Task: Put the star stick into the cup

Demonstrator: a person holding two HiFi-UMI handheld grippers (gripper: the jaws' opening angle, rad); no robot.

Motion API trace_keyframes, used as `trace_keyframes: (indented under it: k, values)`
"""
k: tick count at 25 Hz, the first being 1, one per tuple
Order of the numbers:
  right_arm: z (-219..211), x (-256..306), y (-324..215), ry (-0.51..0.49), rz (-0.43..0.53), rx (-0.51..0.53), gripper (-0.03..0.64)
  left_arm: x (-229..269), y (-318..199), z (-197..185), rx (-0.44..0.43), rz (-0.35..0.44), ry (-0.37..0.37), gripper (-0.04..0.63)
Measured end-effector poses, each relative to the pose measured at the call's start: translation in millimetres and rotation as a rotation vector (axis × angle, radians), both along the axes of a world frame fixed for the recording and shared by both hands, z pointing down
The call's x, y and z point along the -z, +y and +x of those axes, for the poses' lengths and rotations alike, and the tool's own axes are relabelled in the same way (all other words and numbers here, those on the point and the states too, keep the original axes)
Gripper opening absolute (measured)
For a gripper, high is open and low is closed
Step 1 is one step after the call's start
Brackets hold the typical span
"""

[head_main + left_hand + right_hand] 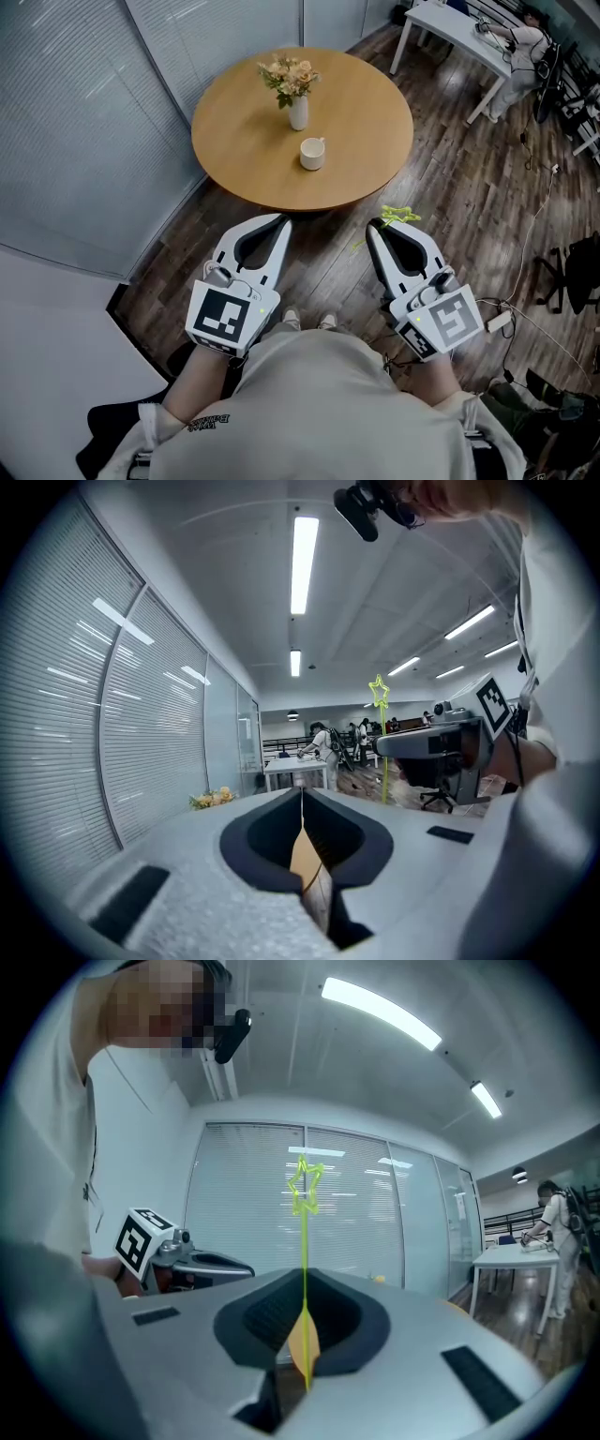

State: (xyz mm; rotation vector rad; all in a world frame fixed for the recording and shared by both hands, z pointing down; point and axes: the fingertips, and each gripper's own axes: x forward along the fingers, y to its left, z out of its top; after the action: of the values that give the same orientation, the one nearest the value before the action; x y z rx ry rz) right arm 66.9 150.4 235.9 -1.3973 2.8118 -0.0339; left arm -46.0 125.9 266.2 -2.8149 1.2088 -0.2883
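Note:
A white cup (312, 153) stands on the round wooden table (375, 112), just in front of a vase of flowers (296, 89). Both grippers are held over the floor on the near side of the table. My right gripper (376, 228) is shut on the yellow-green star stick (398, 216). In the right gripper view the stick (304, 1241) rises straight up from between the closed jaws (304, 1274), star on top. My left gripper (282, 225) is shut with nothing in it (301, 794). In the left gripper view the star stick (380, 694) and the right gripper (436, 747) show at the right.
A glass wall with blinds (112, 112) runs along the left. At the back right a white desk (459, 33) has a person (525, 42) sitting at it. Cables (534, 225) and a chair base (567, 272) lie on the wooden floor to the right.

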Motion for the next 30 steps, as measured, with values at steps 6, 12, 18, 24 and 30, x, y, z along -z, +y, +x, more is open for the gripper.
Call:
trace_keyframes:
  k: [6,12,18,24,30]
  values:
    - [2.7,-3.3,-1.4,-0.01,-0.008,0.004,0.034,-2.8,-0.3,2.5,0.004,-0.005,-0.009,0.023]
    - [9.0,-5.1,2.3,-0.022,-0.017,0.01,0.034,-3.9,5.1,7.8,0.011,-0.011,-0.018,0.023]
    - [18.2,-9.8,1.4,-0.026,-0.026,0.018,0.034,-7.6,5.6,15.6,0.024,-0.018,-0.021,0.023]
    - [34.9,-14.9,1.2,-0.034,-0.033,0.029,0.034,-9.2,8.4,30.6,0.047,-0.031,-0.025,0.023]
    - [50.0,-20.3,-3.7,-0.048,-0.036,0.053,0.034,-15.0,6.5,43.6,0.068,-0.026,-0.053,0.023]
